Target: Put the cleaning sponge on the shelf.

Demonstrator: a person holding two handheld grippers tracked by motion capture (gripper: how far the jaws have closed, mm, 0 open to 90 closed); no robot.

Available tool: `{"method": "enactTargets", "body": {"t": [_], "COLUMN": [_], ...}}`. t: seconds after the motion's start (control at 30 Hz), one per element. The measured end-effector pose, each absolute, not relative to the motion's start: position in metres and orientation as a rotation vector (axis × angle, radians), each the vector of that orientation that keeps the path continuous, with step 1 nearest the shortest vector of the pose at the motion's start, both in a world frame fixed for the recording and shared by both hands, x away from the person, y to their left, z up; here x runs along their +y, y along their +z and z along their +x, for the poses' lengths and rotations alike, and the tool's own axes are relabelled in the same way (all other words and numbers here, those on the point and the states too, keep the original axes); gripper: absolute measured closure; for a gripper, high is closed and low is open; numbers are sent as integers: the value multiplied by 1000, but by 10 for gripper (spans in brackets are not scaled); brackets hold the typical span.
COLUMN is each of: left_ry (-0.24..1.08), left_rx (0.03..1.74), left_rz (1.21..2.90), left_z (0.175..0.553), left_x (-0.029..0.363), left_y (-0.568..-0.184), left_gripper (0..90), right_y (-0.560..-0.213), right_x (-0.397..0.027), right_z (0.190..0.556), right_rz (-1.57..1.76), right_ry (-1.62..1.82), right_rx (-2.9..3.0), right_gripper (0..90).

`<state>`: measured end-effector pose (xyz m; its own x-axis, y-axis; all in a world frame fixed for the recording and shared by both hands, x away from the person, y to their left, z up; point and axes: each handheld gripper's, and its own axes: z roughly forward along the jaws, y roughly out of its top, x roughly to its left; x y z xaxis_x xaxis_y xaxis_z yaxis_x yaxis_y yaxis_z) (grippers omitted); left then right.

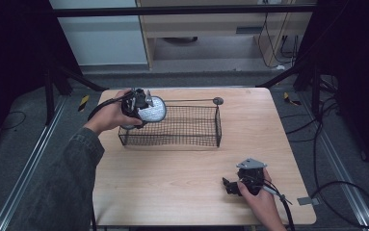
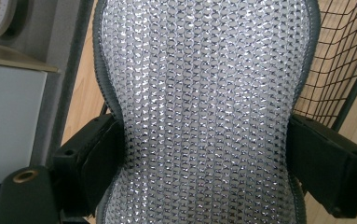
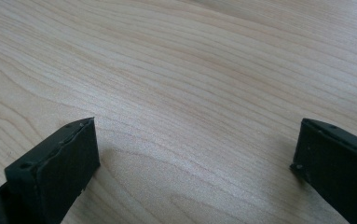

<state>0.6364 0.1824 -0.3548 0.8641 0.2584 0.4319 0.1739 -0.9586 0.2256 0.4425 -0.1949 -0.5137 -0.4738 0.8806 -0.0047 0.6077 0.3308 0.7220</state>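
In the high view the left gripper (image 1: 141,103) sat in the upper left of the frame, at the left end of the basket (image 1: 191,139), and it pinched a silvery pad (image 1: 153,109) that hung over the basket's upper left corner. The pad looked like an oval disc there, its broad face turned up and toward the camera, its long axis running from the gripper toward the right of the frame. In the left gripper view the pad (image 2: 204,93) ran up the middle from bottom to top, long axis along the jaws' reach, the two black jaws pressed against its narrowed waist from left and right. Its face was a weave of small shiny rings, like chain mail, bordered by a dull grey stitched edge that curved in at the waist and widened above. The basket (image 2: 344,60) was thin black wire in a square grid, box-shaped, with a long wire handle ending in a round grey knob at the upper right corner. The table (image 1: 182,183) was pale wood with fine grain. The right gripper (image 1: 232,185) rested low at the lower right, held in a hand, its jaws spread wide over bare wood with nothing between them.
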Motion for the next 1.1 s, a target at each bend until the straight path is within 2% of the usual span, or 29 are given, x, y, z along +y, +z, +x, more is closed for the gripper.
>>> {"method": "enactTargets", "body": {"t": [0.2, 1.1], "left_ry": [692, 635], "left_rx": [272, 316], "left_rz": [2883, 2860], "left_z": [636, 644], "left_x": [178, 179], "left_y": [-361, -375], "left_gripper": [127, 118], "right_y": [-514, -514], "right_x": [-195, -195], "right_z": [442, 442], "right_rz": [1315, 1316], "right_ry": [939, 938], "right_rx": [2205, 2205], "right_gripper": [3, 3]}}
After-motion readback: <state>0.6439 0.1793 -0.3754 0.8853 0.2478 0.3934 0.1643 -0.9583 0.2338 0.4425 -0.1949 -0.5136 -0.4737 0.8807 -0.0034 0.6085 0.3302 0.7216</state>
